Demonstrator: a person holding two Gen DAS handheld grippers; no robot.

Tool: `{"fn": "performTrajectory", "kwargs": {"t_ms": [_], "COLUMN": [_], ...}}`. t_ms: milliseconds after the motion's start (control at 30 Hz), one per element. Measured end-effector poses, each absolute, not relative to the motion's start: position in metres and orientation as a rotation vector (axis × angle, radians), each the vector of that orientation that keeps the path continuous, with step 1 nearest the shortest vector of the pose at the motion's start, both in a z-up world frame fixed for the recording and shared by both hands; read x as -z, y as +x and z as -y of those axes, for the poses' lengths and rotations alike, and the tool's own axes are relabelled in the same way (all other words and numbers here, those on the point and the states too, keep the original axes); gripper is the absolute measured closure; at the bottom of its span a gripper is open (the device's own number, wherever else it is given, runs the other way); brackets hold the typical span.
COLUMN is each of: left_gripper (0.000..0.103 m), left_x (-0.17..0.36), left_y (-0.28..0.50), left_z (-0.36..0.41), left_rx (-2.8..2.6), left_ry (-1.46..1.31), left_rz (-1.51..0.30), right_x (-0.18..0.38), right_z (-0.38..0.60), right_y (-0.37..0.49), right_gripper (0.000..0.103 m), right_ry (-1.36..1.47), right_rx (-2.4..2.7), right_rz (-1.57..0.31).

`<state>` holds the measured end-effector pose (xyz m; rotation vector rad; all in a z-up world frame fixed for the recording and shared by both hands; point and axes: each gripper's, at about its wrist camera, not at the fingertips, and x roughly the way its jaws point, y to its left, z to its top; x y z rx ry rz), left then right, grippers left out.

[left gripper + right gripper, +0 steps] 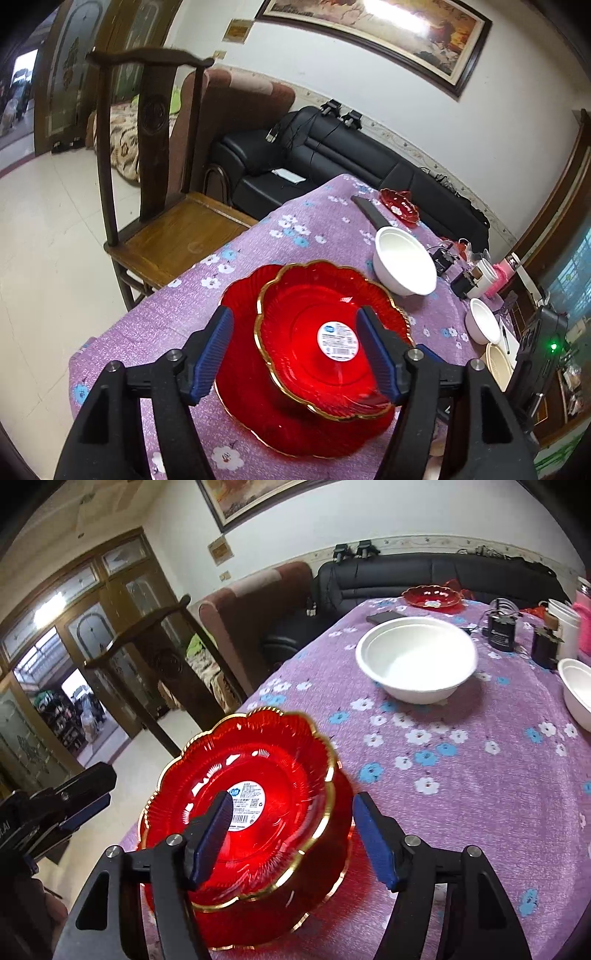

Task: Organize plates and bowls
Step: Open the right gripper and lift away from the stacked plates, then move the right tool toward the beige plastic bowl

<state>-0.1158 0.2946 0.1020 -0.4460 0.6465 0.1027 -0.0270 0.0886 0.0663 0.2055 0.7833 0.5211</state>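
A red gold-rimmed plate with a white label lies tilted on a larger red plate at the table's near corner. My left gripper is open, its fingers either side of the upper plate. My right gripper is open, straddling the plates' right rim. A large white bowl stands beyond. A smaller white bowl sits to its right. A small red dish is at the far edge.
The table has a purple flowered cloth. A wooden chair stands at its left side and a black sofa behind. Black devices, a white cup and a dark flat object sit on the far part of the table.
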Motion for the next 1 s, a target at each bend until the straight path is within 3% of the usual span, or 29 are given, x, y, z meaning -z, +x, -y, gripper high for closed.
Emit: {"fn": "performTrajectory", "kwargs": {"t_ms": [400,767,1000], "left_gripper": [0.020,0.018,0.018], "left_x": [-0.125,-0.108,-0.101], "left_y": [-0.132,-0.118,-0.110], "left_z": [-0.228,-0.149,-0.114], "left_rx": [-0.032,0.093,0.139], "left_ry": [-0.277,-0.175,-0.113], "left_rz": [-0.617,-0.713,-0.748], "right_x": [-0.081,-0.077,-0.052], "right_z": [0.031,0.221,0.267], "right_y": [-0.057,-0.062,-0.027], "right_gripper": [0.029,0.029,0.030], "right_ry": [0.247,0.427,0.456], "right_rx": [-0.375,0.027,0.175], "right_rz": [-0.722,-0.679,-0.723]}}
